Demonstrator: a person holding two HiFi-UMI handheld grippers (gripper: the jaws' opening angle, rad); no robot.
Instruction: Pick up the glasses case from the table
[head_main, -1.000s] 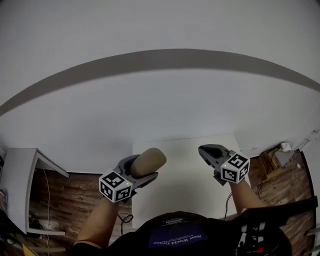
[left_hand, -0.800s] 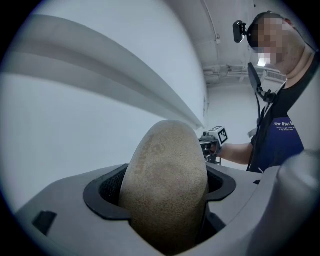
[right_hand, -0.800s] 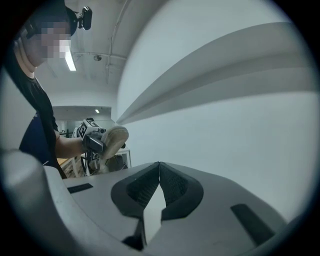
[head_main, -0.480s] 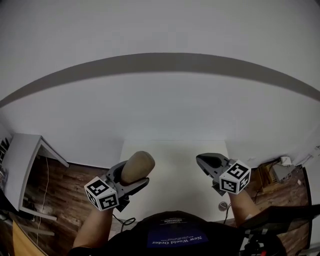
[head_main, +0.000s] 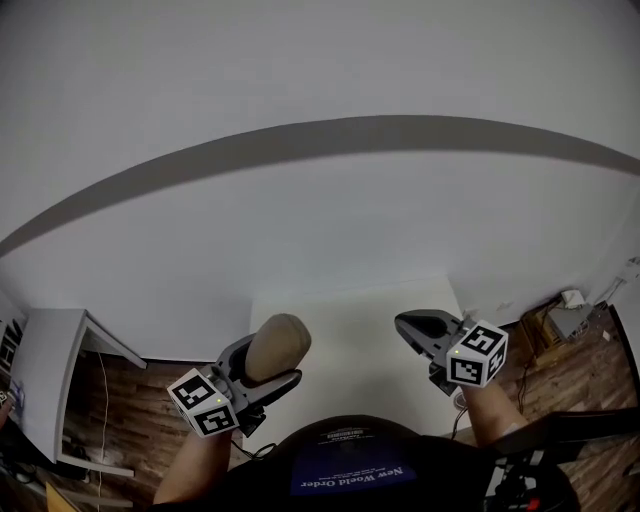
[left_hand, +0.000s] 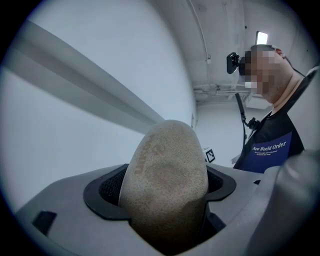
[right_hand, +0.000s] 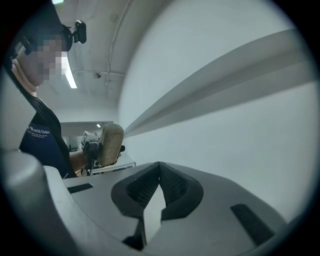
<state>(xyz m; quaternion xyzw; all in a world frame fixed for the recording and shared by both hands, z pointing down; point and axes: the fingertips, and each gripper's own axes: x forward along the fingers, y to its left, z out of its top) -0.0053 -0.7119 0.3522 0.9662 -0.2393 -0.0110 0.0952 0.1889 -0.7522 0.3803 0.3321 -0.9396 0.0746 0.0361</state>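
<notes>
The tan, oval glasses case (head_main: 277, 345) is off the table, clamped between the wide-spread jaws of my left gripper (head_main: 262, 368). It hangs over the front left part of the white table (head_main: 350, 325). In the left gripper view the case (left_hand: 165, 175) fills the space between the dark pads (left_hand: 111, 187) and sticks out past them. My right gripper (head_main: 410, 328) is over the table's right side, shut and empty. Its tips (right_hand: 159, 167) meet in its own view, which also shows the case (right_hand: 111, 144) off to the left.
A pale wall with a grey band fills the space beyond the table. Wooden floor lies on both sides. There is a white shelf unit (head_main: 45, 370) at the left and a brown box with cables (head_main: 560, 320) at the right. My dark-shirted torso (head_main: 350, 470) is close behind the grippers.
The left gripper has carried the case back and to the left, toward the table's front left corner. The right gripper has drawn back a little. Neither jaw opening has changed.
</notes>
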